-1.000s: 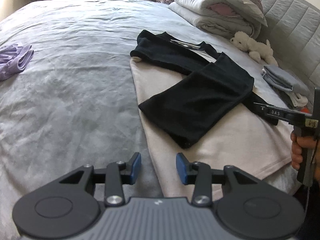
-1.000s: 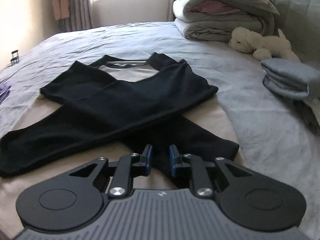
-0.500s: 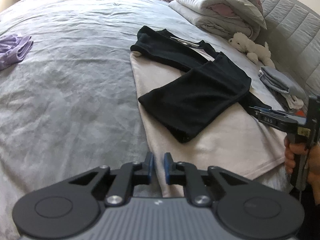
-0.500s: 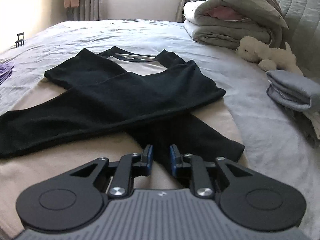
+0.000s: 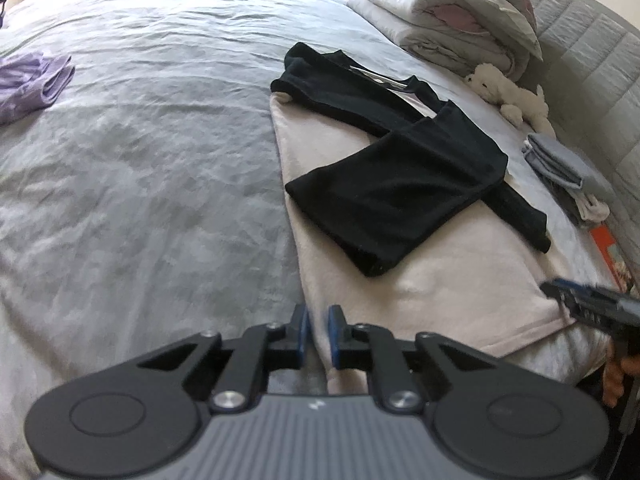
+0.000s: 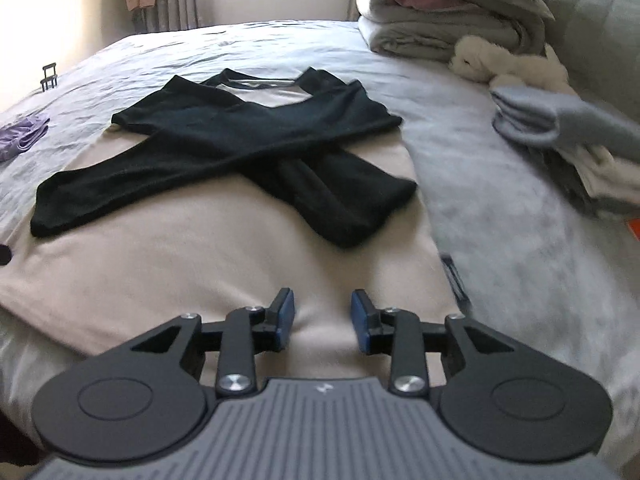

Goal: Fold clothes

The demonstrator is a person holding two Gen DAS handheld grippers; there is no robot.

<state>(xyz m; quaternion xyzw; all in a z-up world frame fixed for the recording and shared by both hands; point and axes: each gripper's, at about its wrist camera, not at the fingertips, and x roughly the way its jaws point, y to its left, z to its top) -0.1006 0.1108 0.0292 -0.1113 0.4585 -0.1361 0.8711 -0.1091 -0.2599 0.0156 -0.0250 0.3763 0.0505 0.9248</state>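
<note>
A pale pink shirt (image 5: 440, 280) lies flat on the grey bed, its two black sleeves (image 5: 392, 196) folded crosswise over the chest. My left gripper (image 5: 318, 330) sits at the near left corner of the hem, shut, with the pale fabric edge running between its pads. In the right wrist view the same shirt (image 6: 200, 248) fills the middle, sleeves (image 6: 224, 148) crossed. My right gripper (image 6: 322, 316) hovers over the hem near its right corner with its jaws opening and nothing pressed between them. It also shows at the right edge of the left wrist view as the right gripper (image 5: 554, 294), held by a hand.
Folded duvets (image 5: 440, 28) and a white plush toy (image 5: 508, 94) lie by the padded headboard. A stack of folded grey clothes (image 5: 560, 164) sits right of the shirt, an orange item (image 5: 608, 248) beside it. A purple garment (image 5: 32, 80) lies far left on the bed.
My left jaws closed at the hem's left corner. The right gripper drew back from the crossed sleeves to the near hem and its jaws spread wider.
</note>
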